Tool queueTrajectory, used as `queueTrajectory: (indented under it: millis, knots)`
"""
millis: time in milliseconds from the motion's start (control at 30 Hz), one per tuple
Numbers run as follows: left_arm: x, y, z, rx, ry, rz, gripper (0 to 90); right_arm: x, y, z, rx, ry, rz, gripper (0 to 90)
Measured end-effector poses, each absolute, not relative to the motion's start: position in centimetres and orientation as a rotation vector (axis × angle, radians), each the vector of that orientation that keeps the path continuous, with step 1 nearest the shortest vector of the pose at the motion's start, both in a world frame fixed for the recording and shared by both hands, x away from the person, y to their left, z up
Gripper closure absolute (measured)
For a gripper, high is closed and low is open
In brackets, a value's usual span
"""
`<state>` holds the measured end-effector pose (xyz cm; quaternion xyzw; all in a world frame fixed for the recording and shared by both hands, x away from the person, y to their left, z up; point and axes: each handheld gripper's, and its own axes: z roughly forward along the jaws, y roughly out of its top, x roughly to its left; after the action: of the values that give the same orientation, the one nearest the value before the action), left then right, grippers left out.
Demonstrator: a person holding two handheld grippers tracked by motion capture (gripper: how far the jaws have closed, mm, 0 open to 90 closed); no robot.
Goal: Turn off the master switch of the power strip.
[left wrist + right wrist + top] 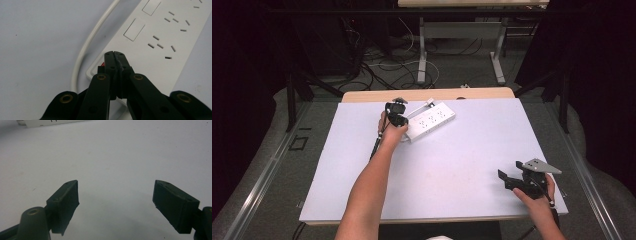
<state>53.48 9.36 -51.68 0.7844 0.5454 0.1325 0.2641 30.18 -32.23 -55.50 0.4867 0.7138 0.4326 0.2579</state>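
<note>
White power strip [431, 120] lay at the far-centre of the table [462, 165], angled, w/ its white cord [86, 47] curving off one end. Three socket groups visible on top in the high view; in the left gripper view, slotted outlets & two blank rectangular buttons, plus a small red part [102, 65] at the strip's near end, just beside the jaw tips. No brand or writing readable on it.

Left gripper [396, 112] sat at the strip's left end; its jaws were pressed together, tips down on or just over the strip's end near the red part – cannot tell if actually touching. Nothing between them.

Right gripper [518, 178] was at the near-right corner of the table, well apart from the strip, grey three-cornered plate on top. Its jaws were spread wide over bare table surface, nothing between.

Table surface: pale lavender-white sheet, faint smudges near the middle, wood edge showing at the far side. Room beyond: dark, grey floor, tangle of cables [382, 70] on it, legs of another table [459, 45] farther back, dark curtains at the sides. No containers seen.
</note>
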Motion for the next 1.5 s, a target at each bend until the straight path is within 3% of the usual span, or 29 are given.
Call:
queueTrajectory:
  millis: [567,1500]
  knots:
    - [53.32,9.08,-51.88,2.169,1.461,0.391,90.0,30.17,-32.1,-55.49,1.321,1.931,1.19,20.5]
    - [53.23,9.87,-50.93,2.088,1.511,0.347,86.8,30.12,-32.12,-55.3,1.32,1.925,1.184,20.5]
